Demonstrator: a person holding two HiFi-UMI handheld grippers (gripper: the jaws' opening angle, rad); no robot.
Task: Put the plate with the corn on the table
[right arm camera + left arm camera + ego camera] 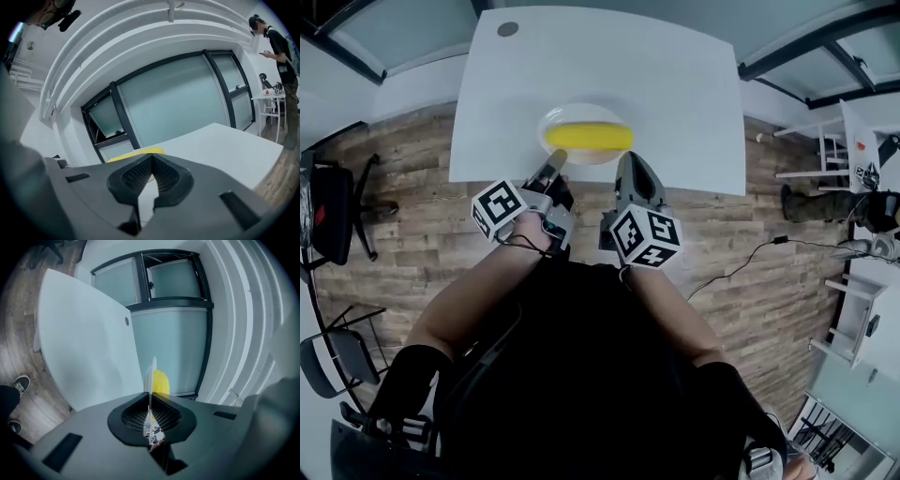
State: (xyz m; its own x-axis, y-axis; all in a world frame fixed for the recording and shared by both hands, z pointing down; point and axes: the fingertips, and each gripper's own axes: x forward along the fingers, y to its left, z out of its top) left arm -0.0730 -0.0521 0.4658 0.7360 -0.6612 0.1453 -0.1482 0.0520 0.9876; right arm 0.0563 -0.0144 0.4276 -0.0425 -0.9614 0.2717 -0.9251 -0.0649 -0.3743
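A white plate (554,122) holding a yellow corn cob (589,138) is over the front part of the white table (675,84). I cannot tell whether it rests on the tabletop. My left gripper (556,161) is at the plate's near left rim. In the left gripper view the plate rim (151,373) runs edge-on between the jaws, which are shut on it, with the corn (161,381) just beyond. My right gripper (626,161) is at the near right rim. Its jaws (151,160) meet at the tips, and the corn (136,154) shows just above them.
The table's front edge (581,183) lies right under both grippers, with wood floor below. Black chairs (337,216) stand at the left and a white shelf unit (834,150) at the right. A person (276,51) stands by a far table. Glass partitions (178,103) back the table.
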